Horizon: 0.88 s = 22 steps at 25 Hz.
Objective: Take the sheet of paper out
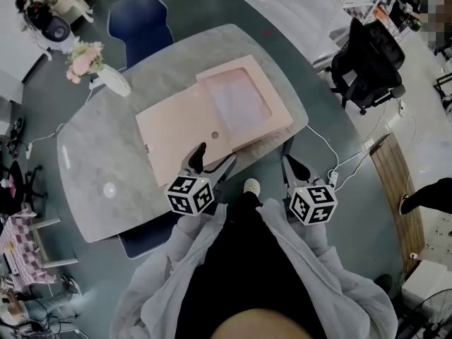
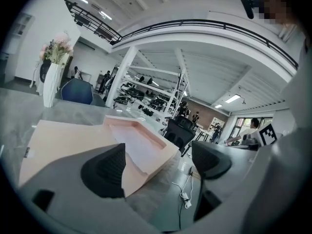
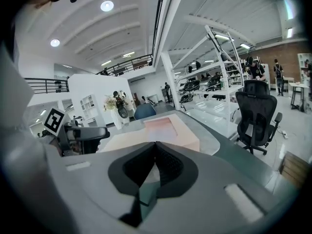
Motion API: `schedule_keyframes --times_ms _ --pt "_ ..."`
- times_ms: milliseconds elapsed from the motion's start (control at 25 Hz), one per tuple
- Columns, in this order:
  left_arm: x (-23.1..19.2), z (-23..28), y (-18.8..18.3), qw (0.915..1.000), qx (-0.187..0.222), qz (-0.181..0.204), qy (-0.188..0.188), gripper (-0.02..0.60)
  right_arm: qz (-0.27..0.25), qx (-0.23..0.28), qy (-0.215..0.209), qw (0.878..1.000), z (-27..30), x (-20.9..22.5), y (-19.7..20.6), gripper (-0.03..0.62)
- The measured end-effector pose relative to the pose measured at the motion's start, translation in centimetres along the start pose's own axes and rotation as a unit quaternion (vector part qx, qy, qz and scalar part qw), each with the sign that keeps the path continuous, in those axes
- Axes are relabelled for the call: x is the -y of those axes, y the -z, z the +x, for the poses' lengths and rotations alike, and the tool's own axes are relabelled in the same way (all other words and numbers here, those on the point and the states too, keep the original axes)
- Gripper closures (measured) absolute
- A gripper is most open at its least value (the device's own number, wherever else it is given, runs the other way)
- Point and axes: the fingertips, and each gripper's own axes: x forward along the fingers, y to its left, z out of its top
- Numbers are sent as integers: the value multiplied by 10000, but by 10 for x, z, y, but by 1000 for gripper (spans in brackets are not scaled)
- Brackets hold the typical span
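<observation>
a grey table in an open office bears an open pink folder. left gripper spread, empty; right gripper pressed together, empty.

Pale pink folder, whitish sheet of paper, grey marbled table, navy chair, white vase

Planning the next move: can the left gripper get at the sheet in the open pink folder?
Probably yes: the left gripper is open at the near edge of the folder, which lies open with nothing covering the sheet.
</observation>
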Motion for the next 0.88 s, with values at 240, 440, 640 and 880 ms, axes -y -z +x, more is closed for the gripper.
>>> schedule_keyframes --times_ms 240,440,640,880 --pt "-8 37 -14 9998 -105 -7 -145 161 114 -17 -192 9997 28 24 -20 585" --pt "-19 62 -22 9995 -163 31 -274 161 63 -63 -298 9995 45 41 -29 585" --pt "-30 85 -27 9991 -148 1 -393 161 -42 -81 -414 9991 63 59 -39 585" --pt "-42 104 -22 9971 -453 -404 -469 161 -163 -160 -580 9981 83 72 -49 585"
